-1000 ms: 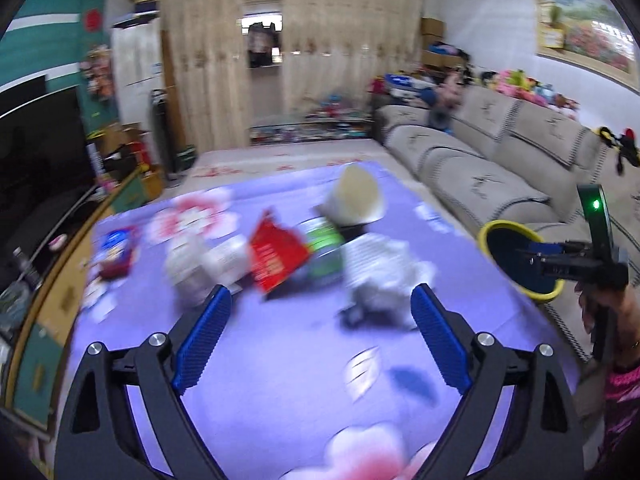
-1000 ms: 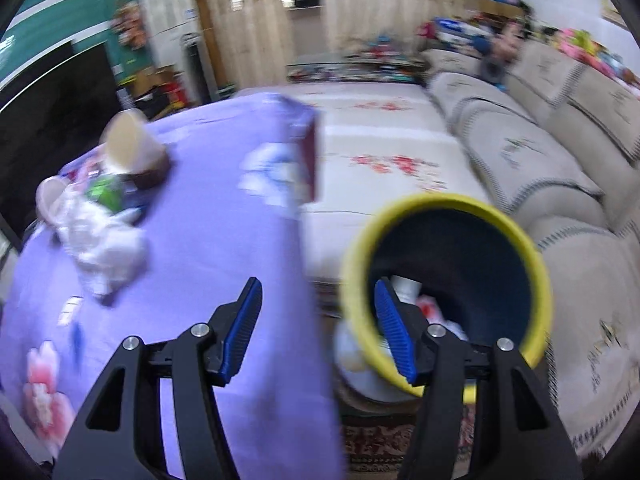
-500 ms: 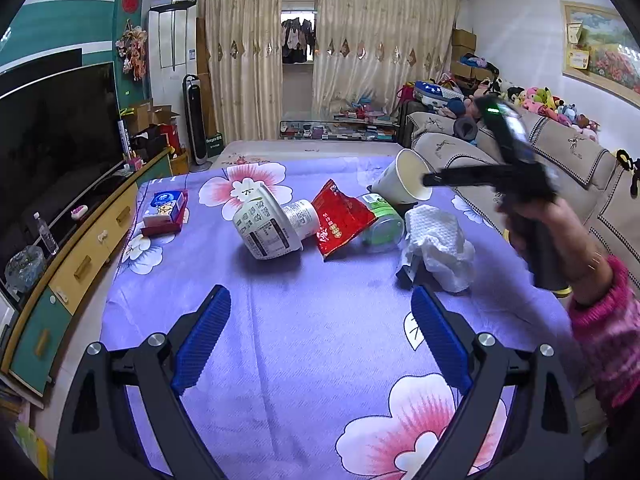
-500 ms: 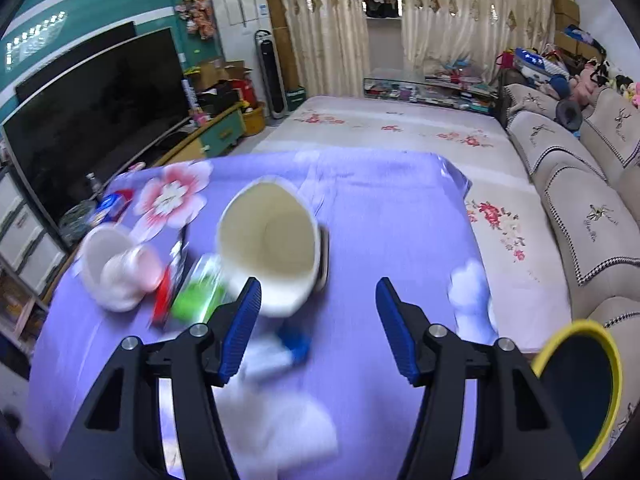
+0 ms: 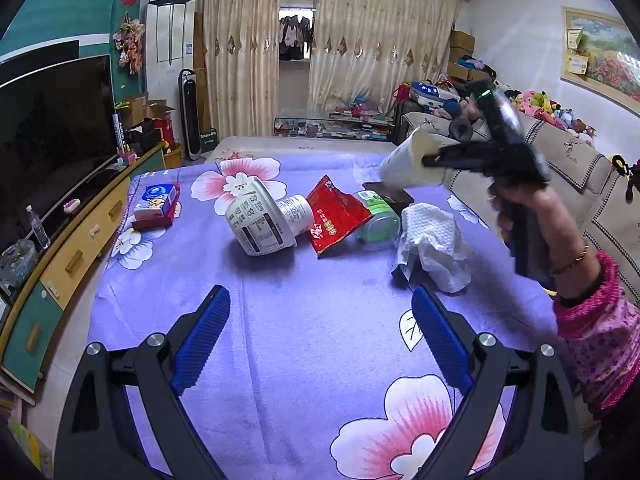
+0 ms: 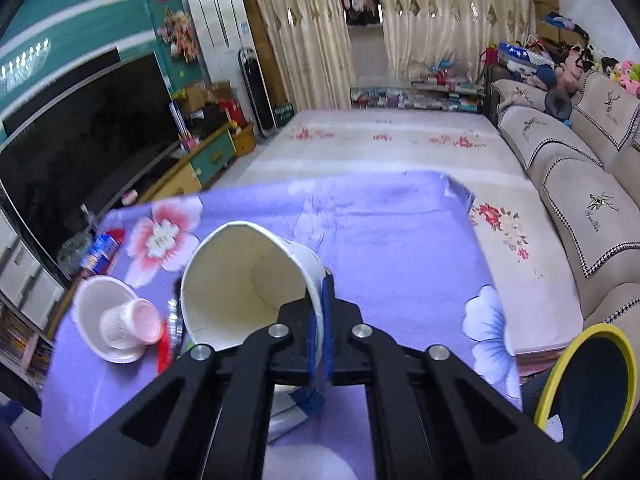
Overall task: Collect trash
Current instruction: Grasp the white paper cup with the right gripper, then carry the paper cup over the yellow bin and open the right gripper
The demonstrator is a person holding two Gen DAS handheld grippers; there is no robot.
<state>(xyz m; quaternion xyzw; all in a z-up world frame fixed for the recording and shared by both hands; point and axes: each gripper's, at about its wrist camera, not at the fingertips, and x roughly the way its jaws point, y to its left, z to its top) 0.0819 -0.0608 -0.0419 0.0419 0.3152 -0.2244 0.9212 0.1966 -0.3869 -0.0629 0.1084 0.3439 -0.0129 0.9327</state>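
My right gripper [image 6: 320, 312] is shut on the rim of a white paper cup [image 6: 248, 280] and holds it tilted above the purple table. The cup also shows in the left wrist view [image 5: 412, 160], lifted at the far right. My left gripper [image 5: 320, 332] is open and empty over the near part of the table. Ahead of it lie a white noodle bowl [image 5: 260, 220], a small yoghurt cup [image 5: 296, 210], a red snack bag [image 5: 334, 216], a green can [image 5: 378, 220] and a crumpled white tissue [image 5: 434, 246].
A yellow-rimmed blue bin [image 6: 592, 396] stands off the table's right edge by the sofa [image 6: 580, 184]. A blue and red box [image 5: 156, 204] lies at the table's far left. A TV cabinet [image 5: 60, 256] runs along the left.
My right gripper swung from the bin to the table, closed on the paper cup's rim and lifted it. My left gripper stayed open and steadied.
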